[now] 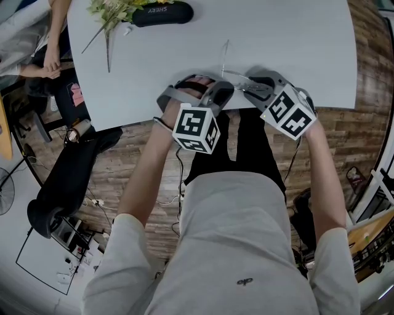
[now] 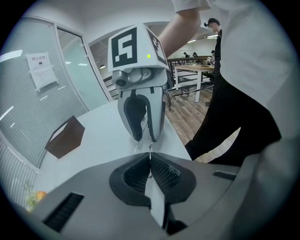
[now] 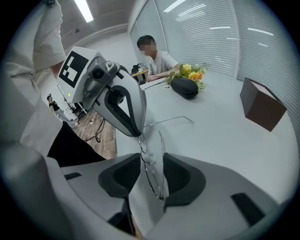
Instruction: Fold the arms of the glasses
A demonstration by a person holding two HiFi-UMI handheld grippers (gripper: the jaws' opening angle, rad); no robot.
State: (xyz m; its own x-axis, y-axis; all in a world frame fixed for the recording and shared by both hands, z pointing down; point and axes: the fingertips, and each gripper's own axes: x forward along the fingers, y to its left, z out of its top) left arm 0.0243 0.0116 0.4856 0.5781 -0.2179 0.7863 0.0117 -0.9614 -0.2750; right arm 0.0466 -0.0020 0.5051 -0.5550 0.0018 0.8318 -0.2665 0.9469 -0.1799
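One pair of glasses [image 3: 151, 159]. Two grippers: left gripper [image 2: 150, 158] clamped on the wire frame, right gripper [image 3: 152, 171] jaws apart around a lens. One black case [image 1: 161, 12] at 11 o'clock. White table [image 1: 277, 37], wood floor [image 1: 141, 166].

Bright ceiling strip light [image 3: 86, 10], soft shadows, fisheye edges (black corners)

In the head view, the left gripper [image 1: 225, 92] and right gripper [image 1: 251, 87] hide most of the glasses [image 1: 225, 56].
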